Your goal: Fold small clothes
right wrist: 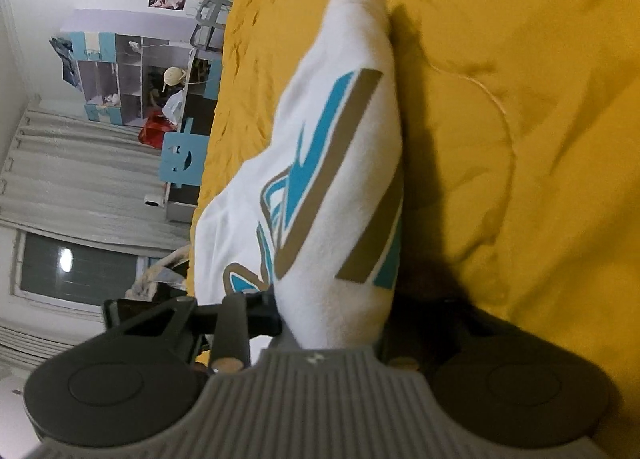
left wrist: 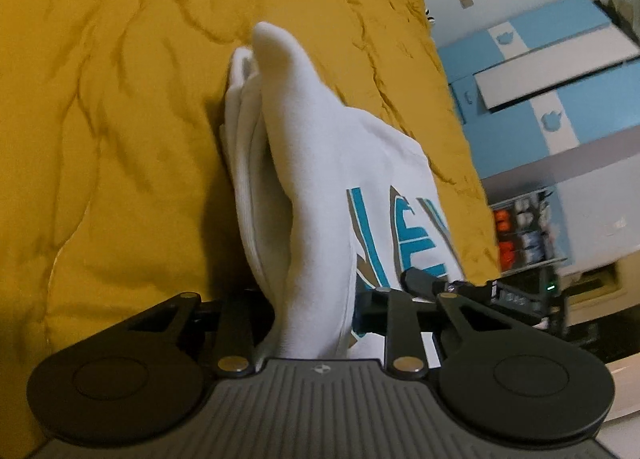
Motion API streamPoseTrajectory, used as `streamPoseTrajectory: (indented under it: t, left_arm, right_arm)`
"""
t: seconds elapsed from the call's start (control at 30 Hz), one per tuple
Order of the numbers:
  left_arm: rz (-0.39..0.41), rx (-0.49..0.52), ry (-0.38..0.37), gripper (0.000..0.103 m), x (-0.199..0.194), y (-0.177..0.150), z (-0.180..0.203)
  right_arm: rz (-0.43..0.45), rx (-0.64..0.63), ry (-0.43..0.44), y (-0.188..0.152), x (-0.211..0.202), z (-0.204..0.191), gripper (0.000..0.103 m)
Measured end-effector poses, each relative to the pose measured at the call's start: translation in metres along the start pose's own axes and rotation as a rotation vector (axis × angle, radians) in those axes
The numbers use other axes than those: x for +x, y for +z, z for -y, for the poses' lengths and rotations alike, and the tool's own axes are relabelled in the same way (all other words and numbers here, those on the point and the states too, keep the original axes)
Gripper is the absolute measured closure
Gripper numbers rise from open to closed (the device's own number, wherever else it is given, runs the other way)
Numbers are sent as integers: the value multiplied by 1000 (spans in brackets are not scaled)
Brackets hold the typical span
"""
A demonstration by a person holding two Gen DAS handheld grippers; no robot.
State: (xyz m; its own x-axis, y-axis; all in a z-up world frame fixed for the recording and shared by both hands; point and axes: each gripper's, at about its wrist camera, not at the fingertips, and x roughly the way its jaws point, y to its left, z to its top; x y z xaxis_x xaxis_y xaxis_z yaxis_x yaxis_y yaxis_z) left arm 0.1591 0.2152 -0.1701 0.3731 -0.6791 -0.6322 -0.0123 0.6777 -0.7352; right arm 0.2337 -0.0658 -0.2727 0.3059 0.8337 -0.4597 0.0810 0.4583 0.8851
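A small white garment [left wrist: 304, 179] with teal and tan lettering hangs bunched over a mustard-yellow quilt [left wrist: 120, 119]. My left gripper [left wrist: 314, 315] is shut on one edge of the garment, with the cloth pinched between its jaws. In the right wrist view the same white garment [right wrist: 332, 179] shows its printed side, and my right gripper [right wrist: 332, 319] is shut on another edge of it. Both grippers hold the cloth lifted above the quilt [right wrist: 520, 139]. The fingertips are hidden by the fabric.
Blue and white drawers [left wrist: 552, 99] and a wire rack [left wrist: 524, 231] stand beyond the bed's edge in the left wrist view. The right wrist view shows a shelf unit [right wrist: 132, 71], curtains [right wrist: 80, 171] and a window [right wrist: 72, 267] beside the bed.
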Motion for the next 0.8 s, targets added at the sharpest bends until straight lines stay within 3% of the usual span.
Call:
streamPoseTrajectory:
  t: [0.23, 0.47, 0.8]
  left_arm:
    - [29, 59, 75, 73, -12, 1, 34]
    - [78, 104, 118, 73, -30, 5, 68]
    - [76, 193, 145, 73, -35, 13, 132]
  right_arm:
    - [39, -76, 17, 5, -14, -34, 79]
    - [90, -122, 101, 10, -35, -54, 79]
    - [158, -141, 179, 16, -93, -67, 79]
